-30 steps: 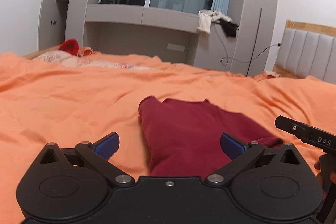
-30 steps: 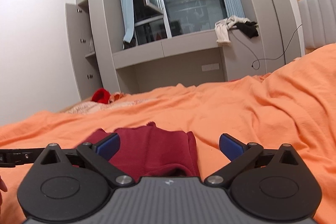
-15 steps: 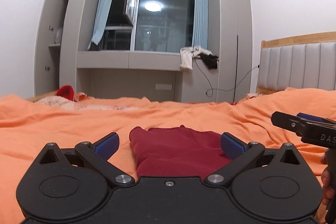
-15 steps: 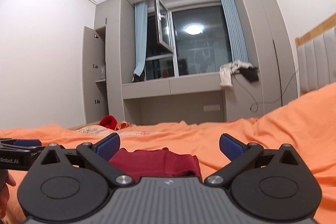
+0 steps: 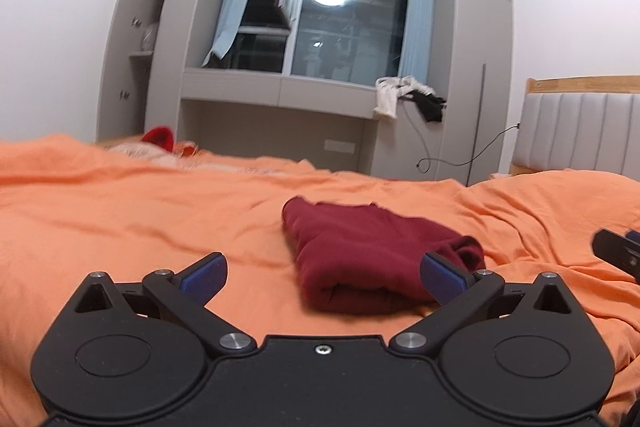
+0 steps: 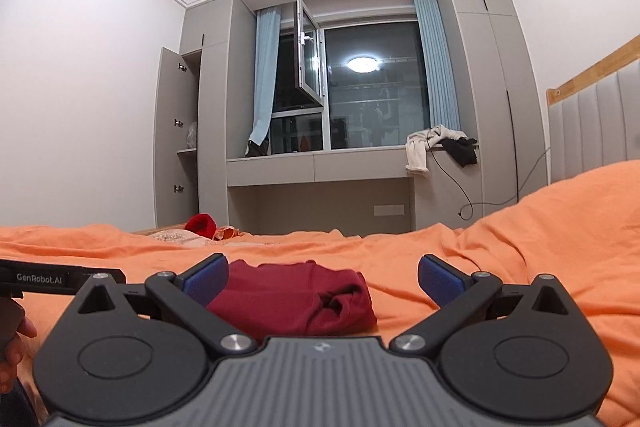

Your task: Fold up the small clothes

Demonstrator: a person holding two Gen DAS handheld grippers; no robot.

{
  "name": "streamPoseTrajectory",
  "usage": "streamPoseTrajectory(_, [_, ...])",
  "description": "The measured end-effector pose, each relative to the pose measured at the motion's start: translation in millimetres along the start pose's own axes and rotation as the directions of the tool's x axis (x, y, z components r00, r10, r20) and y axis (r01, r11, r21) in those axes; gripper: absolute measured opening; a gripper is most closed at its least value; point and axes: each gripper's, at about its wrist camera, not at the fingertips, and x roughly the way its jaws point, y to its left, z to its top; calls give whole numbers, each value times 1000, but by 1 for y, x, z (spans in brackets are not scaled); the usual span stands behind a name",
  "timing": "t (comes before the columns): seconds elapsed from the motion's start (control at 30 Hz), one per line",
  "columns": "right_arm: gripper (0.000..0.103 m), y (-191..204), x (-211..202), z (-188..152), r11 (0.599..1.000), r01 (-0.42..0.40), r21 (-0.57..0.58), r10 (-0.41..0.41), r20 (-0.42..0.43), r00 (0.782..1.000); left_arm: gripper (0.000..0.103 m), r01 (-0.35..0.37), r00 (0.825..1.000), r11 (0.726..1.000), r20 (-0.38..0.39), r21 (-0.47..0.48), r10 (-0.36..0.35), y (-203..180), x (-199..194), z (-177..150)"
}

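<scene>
- I am seeing the dark red garment (image 5: pixel 372 251) lying folded into a compact bundle on the orange bedsheet (image 5: pixel 140 211), its rolled edge facing me.
- I am holding the left gripper (image 5: pixel 322 273) with its blue fingers (image 5: pixel 202 273) spread wide, gripping nothing, hovering just short of the garment.
- I am keeping the right gripper (image 6: pixel 322 277) released too, its fingers (image 6: pixel 440 279) splayed apart, with the garment (image 6: pixel 296 297) lying between and just beyond them, nearer the left finger.
- White and black clothes (image 6: pixel 438 145) are hanging over the grey window ledge (image 6: pixel 320 167).

Right gripper (image 5: pixel 618 253) cut by edge
</scene>
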Motion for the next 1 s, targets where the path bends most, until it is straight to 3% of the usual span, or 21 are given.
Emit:
streamPoseTrajectory(0.23, [103, 3, 2, -8, 1000, 20, -2, -20, -75, 997, 102, -39, 998, 999, -49, -30, 37, 10, -13, -12])
streamPoseTrajectory(0.47, [103, 6, 13, -23, 999, 38, 15, -34, -204, 978, 102, -47, 995, 999, -91, 26, 49, 3, -25, -27])
streamPoseTrajectory(1.0, [103, 10, 15, -30, 1000, 24, -2, -24, -233, 972, 102, -68, 995, 996, -75, 62, 73, -6, -30, -32])
